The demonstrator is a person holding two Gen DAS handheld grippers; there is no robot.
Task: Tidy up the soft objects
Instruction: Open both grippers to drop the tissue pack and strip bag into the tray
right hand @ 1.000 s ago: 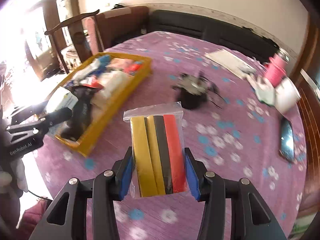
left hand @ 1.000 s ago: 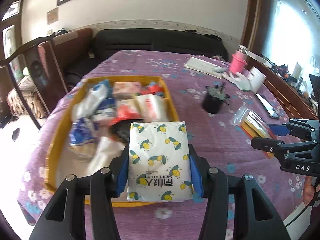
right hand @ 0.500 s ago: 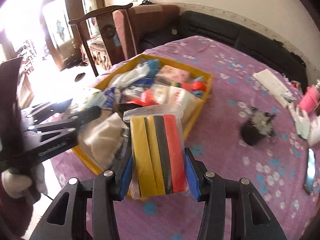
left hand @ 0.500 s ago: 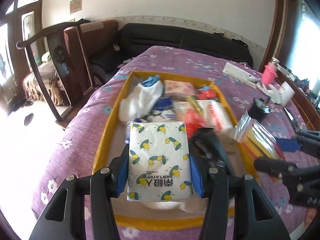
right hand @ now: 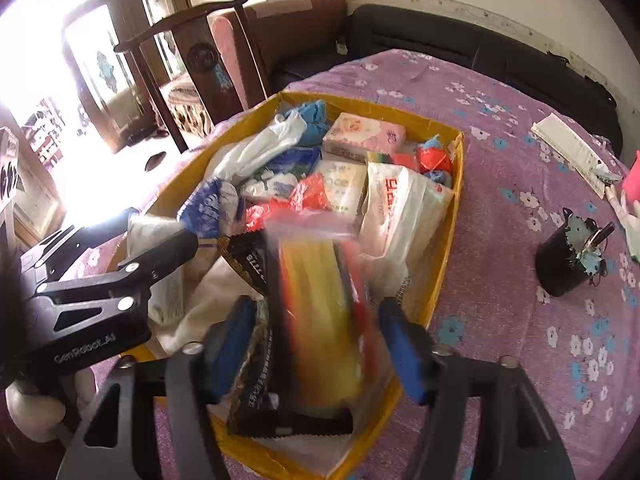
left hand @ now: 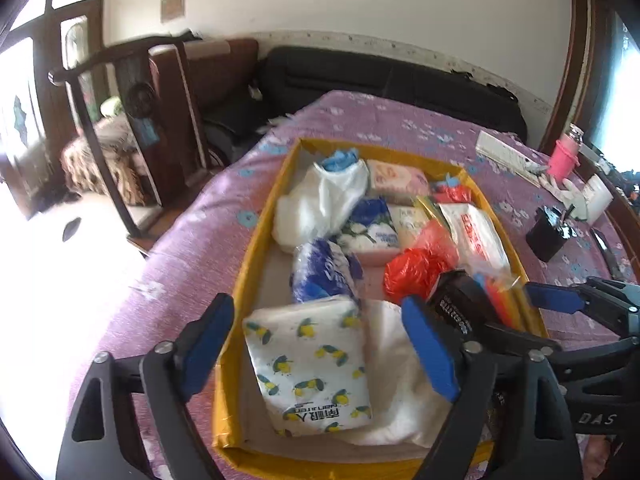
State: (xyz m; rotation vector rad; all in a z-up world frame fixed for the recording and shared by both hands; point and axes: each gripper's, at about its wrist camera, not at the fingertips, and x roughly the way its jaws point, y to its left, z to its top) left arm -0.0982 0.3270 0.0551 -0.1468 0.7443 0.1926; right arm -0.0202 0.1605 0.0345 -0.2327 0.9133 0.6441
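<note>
Both grippers are letting go over the yellow tray [left hand: 256, 240] — the left gripper [left hand: 320, 344] is spreading its jaws, blue pads standing clear on either side of the tissue pack [left hand: 312, 364], which is lying at the tray's near end on a white bag. That pack is looking light and squashy, a plastic-wrapped block that will dent under the pads; taking it across its two long sides, mid-length, is probably the safest hold, since the film looks slippery. It is white with small yellow-and-green lemon prints and dark lettering along its near edge. The right gripper [right hand: 320, 344] is opening too, and the clear bag of coloured strips [right hand: 316, 300] is sitting between its jaws, blurred, over the tray's near right corner beside a black packet [right hand: 248, 264]. Yellow, black and red bands are showing through crinkly plastic — likely floppy and slick, best pinched across its width.
</note>
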